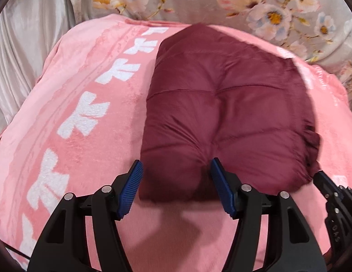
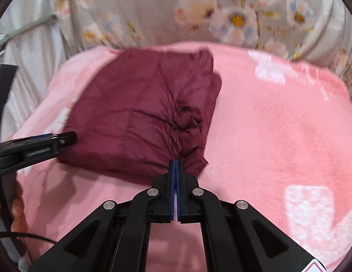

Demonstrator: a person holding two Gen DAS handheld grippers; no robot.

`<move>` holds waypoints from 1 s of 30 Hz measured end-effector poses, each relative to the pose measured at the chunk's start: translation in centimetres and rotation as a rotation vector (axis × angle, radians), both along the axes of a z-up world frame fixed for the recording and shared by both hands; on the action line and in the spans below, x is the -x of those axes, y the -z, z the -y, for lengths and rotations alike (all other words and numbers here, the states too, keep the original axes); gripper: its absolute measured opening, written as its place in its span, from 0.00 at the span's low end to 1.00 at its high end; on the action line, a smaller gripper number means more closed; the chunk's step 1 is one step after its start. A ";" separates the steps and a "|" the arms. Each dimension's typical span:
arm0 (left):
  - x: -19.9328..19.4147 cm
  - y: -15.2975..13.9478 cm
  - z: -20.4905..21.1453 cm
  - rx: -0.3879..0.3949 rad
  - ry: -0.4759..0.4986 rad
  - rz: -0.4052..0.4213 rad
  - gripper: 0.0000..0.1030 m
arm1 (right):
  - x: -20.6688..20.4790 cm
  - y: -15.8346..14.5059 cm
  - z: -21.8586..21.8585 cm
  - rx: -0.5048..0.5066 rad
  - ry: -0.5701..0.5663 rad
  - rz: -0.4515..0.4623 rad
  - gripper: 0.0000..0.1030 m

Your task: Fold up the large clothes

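1 maroon jacket [image 1: 223,117], folded, on pink blanket [image 1: 69,104]; left gripper [image 1: 176,181] spread wide around its near edge; right gripper [image 2: 175,165] clamped on its near corner.

Bedroom: pink blanket [image 1: 69,104], floral bedding [image 1: 255,6]

Folded maroon puffer jacket [image 1: 223,117] on pink blanket [image 1: 74,122], left gripper [image 1: 176,170] jaws spread around its near edge

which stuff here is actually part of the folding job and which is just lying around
Part of the job:
- maroon padded garment
- right claw, shut on its near edge
- left claw, open at its near edge

Just there:
- pink blanket
- floral bedding
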State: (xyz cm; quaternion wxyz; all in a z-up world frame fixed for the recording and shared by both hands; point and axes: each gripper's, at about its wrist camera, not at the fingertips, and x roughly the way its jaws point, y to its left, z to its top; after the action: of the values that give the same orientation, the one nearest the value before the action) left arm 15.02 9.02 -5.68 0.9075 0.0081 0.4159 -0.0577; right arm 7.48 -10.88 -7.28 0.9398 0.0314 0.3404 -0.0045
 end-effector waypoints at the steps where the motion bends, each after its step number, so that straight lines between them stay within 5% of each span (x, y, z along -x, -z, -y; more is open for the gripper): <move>1: 0.7 -0.4 0.1 0.002 0.007 0.008 0.58 | 1.2 -0.7 0.1 0.009 -0.012 0.021 0.00; 7: 7.3 -3.7 0.9 0.052 0.056 0.073 0.60 | 10.1 -5.2 1.0 0.010 -0.040 0.139 0.06; 11: 12.5 -6.0 1.3 0.098 0.063 0.135 0.78 | 15.4 -7.1 1.0 -0.014 -0.034 0.206 0.12; 14: 16.5 -7.4 1.2 0.110 0.041 0.211 0.92 | 18.8 -8.1 -0.2 0.008 -0.010 0.250 0.46; 15: 17.2 -7.7 1.2 0.105 0.031 0.224 0.92 | 19.8 -8.2 -0.9 0.033 0.007 0.257 0.49; 20: 20.6 -7.4 1.3 0.078 -0.004 0.222 0.95 | 21.9 -7.0 -3.1 0.088 0.045 0.255 0.53; 30: 21.2 -5.9 1.5 0.009 -0.062 0.200 0.95 | 21.0 -4.9 -3.4 0.046 0.095 0.227 0.62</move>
State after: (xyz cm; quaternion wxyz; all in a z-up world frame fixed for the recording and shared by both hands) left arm -6.16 7.50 0.23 0.9458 -0.0032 0.3232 -0.0303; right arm -13.49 -7.48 -2.34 0.9715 0.0260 0.2296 -0.0531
